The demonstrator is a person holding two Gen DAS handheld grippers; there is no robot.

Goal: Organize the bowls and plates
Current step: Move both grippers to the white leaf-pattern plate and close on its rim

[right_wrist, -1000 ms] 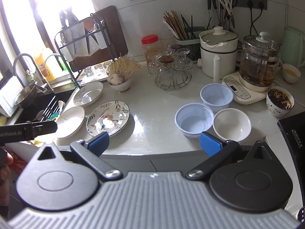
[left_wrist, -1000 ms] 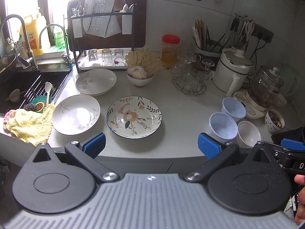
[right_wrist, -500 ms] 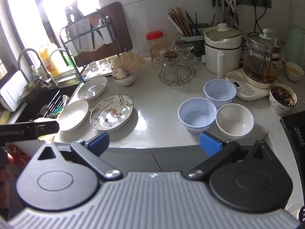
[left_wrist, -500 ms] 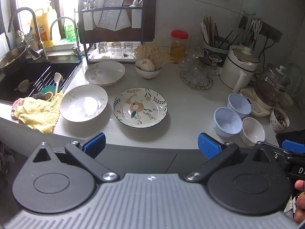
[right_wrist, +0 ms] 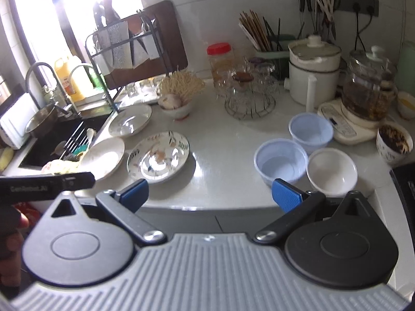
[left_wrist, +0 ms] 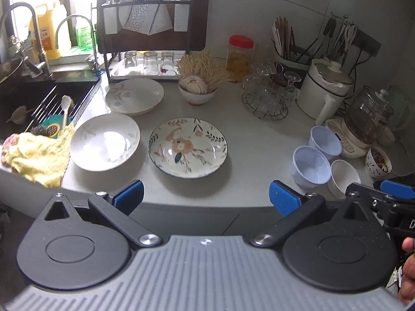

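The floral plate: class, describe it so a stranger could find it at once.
Start at the sink on the left and move right along the white countertop. Past the two plain white plates lies the floral plate, nearest the front edge. It alone carries painted leaves and an orange flower.

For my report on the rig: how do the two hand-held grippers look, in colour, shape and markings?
Both match: the left gripper and right gripper have black angled finger arms with blue textured pads, silver pivot screws, round black housings and a ribbed grey body. White lettering marks the left gripper's side.
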